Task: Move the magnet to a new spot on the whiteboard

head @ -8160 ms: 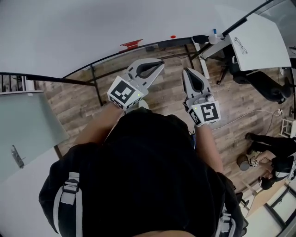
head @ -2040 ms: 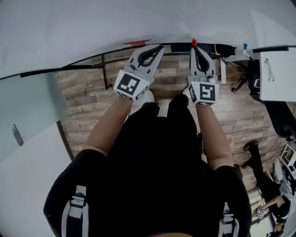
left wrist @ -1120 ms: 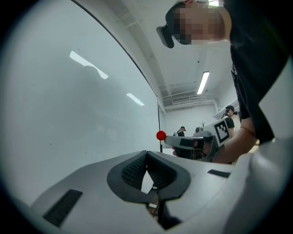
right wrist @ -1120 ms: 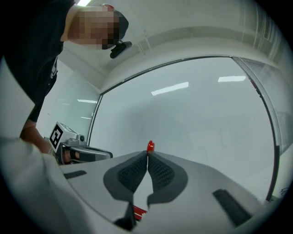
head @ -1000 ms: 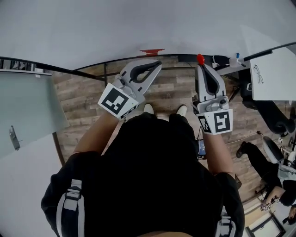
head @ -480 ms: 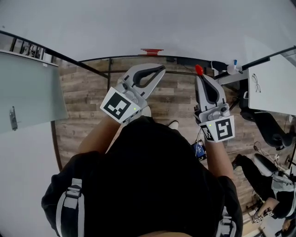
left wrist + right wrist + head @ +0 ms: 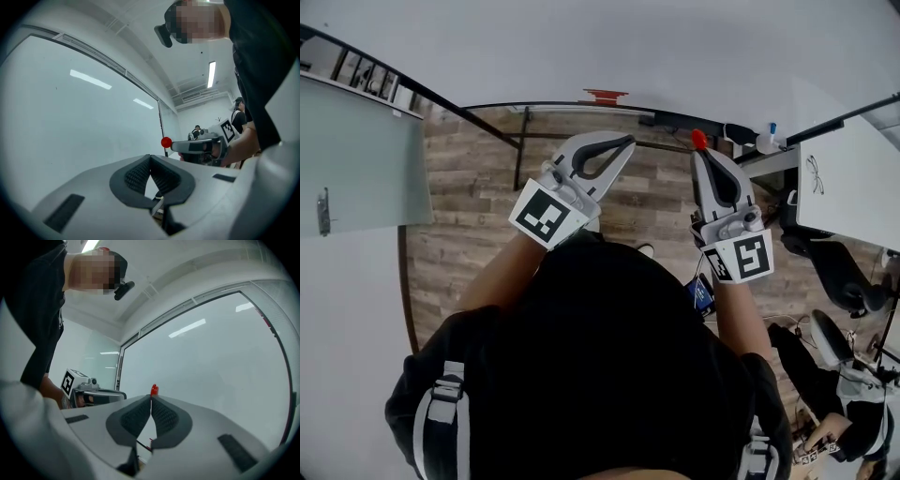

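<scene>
Both arms reaching fwd, grippers pointing level at whiteboard [image 7: 581, 47], side by side. R gripper [image 7: 698, 150] pinching magnet [image 7: 698, 140] at jaw tips, jaws nearly closed on it. L gripper [image 7: 627, 141] jaws together, holding nothing. Magnet: small, red, round, sitting near board's lower edge; contact w/ board unclear.

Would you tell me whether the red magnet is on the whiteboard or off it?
Off: the right gripper pinches the red magnet, floor showing between it and the whiteboard.
</scene>
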Demonstrator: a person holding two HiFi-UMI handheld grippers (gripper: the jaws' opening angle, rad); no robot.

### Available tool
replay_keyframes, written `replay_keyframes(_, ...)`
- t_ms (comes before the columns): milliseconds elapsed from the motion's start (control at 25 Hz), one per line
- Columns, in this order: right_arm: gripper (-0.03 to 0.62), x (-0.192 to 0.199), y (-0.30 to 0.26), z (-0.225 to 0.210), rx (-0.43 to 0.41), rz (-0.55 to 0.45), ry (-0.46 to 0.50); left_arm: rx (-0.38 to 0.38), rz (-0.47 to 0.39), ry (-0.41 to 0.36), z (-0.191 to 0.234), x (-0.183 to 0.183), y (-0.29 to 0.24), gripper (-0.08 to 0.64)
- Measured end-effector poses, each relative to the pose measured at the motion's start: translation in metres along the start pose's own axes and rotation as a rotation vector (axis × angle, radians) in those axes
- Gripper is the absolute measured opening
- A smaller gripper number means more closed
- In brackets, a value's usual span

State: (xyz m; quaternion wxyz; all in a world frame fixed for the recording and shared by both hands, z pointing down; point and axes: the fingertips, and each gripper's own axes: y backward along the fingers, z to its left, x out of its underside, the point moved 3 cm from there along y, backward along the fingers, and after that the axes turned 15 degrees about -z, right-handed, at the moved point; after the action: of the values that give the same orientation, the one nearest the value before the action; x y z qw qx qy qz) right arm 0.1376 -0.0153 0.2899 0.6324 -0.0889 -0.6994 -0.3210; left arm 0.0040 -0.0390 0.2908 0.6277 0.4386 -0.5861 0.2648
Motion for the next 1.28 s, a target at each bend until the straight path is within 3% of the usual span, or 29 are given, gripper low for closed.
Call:
replay_keyframes(800,0.003,0.0,-0.017,0.0,-0.026,-0.002,0.02,-0.019,-0.019,-0.01,0.018,-0.004,0.0,0.005)
replay_keyframes(1280,0.005,0.01,-0.073,0.011,-0.035,-0.02,0.055,-0.025,-0.048,-0.015,0.076,-0.012,0.002,0.005)
